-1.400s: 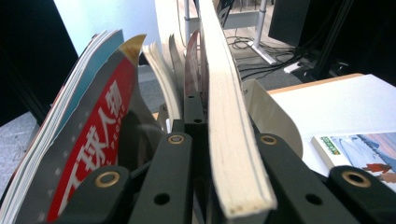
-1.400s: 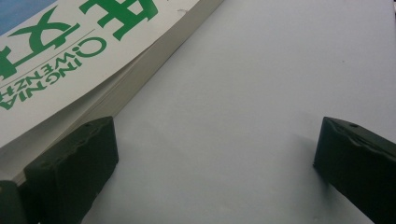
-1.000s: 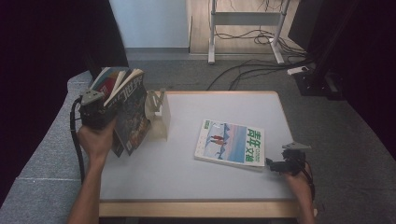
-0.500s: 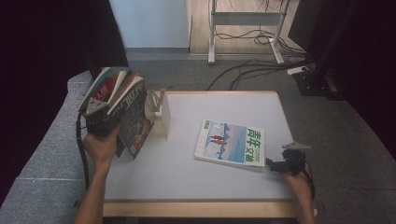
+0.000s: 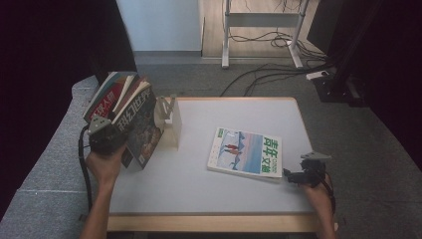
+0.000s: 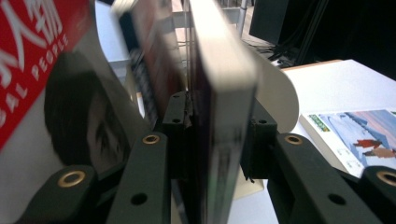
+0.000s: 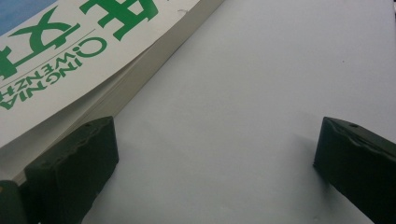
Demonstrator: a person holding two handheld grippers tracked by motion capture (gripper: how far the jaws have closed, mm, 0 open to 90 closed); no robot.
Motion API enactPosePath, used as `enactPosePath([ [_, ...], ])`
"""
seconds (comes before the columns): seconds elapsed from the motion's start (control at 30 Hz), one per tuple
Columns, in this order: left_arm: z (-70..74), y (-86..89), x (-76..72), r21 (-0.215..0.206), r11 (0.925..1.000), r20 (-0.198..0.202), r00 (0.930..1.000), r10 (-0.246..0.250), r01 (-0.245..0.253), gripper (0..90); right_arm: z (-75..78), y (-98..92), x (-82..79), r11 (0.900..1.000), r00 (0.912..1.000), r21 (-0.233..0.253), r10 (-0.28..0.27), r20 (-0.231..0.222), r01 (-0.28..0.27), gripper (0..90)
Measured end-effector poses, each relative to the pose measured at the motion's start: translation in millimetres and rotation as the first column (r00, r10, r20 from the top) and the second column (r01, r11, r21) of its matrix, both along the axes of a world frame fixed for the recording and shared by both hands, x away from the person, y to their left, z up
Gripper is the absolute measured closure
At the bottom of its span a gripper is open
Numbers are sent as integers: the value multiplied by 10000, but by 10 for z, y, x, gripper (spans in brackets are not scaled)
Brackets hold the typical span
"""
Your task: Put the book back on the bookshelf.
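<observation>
At the table's left edge my left gripper (image 5: 107,135) is shut on a dark-covered book (image 5: 143,130) (image 6: 219,116) that stands tilted among several leaning books, one with a red cover (image 5: 106,102) (image 6: 32,42). In the left gripper view both jaws press that book's sides. A blue-and-white magazine with green characters (image 5: 245,152) (image 7: 60,51) lies flat on the white table (image 5: 199,189). My right gripper (image 5: 291,176) (image 7: 215,172) rests open on the table at the magazine's right corner, its left finger (image 7: 70,163) just beside the page edges.
A white bookend (image 5: 169,119) stands right of the leaning books. Grey carpet surrounds the table, with cables (image 5: 259,74) and a desk frame behind it. A dark curtain hangs at the left.
My left gripper has lowered slightly toward the person with the gripped book, and the book stack leans more to the right. The right gripper has stayed still.
</observation>
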State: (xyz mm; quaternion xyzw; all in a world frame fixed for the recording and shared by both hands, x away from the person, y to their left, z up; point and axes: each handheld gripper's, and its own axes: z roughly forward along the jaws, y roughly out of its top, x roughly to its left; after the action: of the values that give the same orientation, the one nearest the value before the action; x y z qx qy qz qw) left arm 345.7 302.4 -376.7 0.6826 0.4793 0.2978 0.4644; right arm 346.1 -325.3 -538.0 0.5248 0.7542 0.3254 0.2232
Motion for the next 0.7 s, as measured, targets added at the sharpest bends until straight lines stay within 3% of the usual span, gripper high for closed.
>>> enactPosePath([
  [0.17,-150,83,-102,-292,9996,-107,9999,-37,33,701,0,1,0,10000,10000,-5,-1,5,1,0],
  [0.7,-613,167,-287,-677,9970,-667,9968,-432,387,753,0,0,0,10000,10000,-4,-2,3,2,0],
])
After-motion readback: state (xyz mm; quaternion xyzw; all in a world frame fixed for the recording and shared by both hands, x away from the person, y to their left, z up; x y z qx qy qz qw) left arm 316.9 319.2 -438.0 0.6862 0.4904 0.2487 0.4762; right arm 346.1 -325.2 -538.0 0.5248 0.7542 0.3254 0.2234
